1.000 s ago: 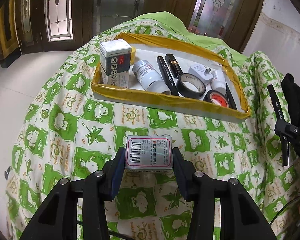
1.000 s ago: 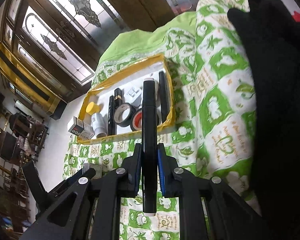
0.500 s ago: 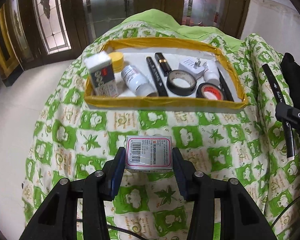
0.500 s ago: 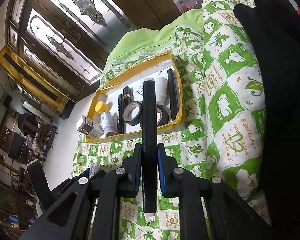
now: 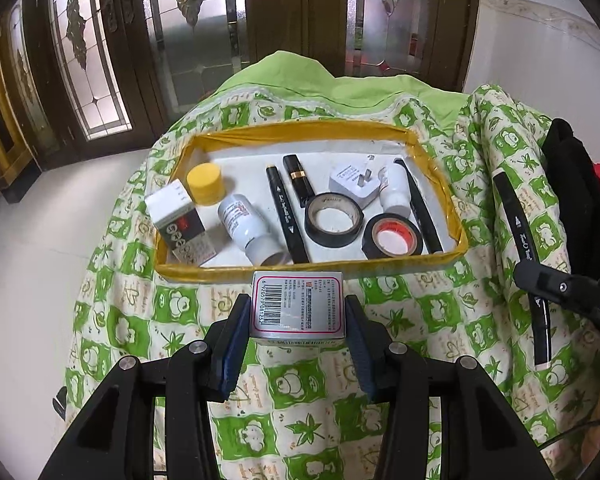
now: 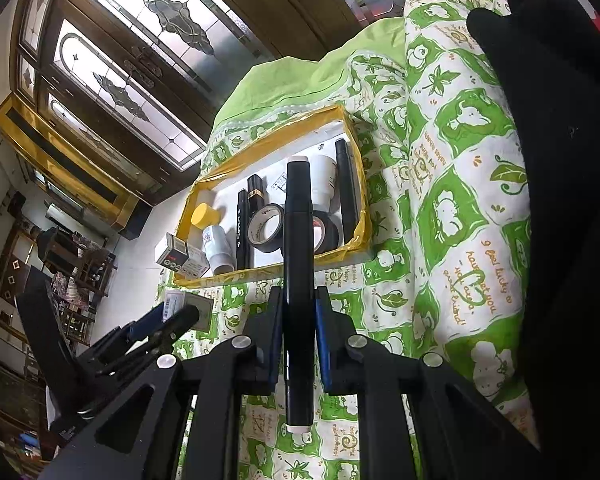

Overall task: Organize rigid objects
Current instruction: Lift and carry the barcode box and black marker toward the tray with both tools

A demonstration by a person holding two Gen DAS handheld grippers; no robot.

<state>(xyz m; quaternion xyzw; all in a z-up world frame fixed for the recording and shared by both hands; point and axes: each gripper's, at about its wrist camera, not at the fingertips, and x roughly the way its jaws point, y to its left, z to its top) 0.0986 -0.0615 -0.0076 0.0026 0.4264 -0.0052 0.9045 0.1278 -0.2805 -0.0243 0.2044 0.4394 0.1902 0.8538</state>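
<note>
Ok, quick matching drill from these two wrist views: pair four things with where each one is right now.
Things:
1. barcode box
2. black marker
3. yellow-capped jar
4. red-cored tape roll

Places:
A. back left of the yellow tray
B. in the right claw
C. in the left claw
D. front right of the tray

Pairs: 1-C, 2-B, 3-A, 4-D

barcode box point(image 5: 298, 307) reads 6 920579 081252, cloth point(image 6: 476, 280) print "you're lucky"
</note>
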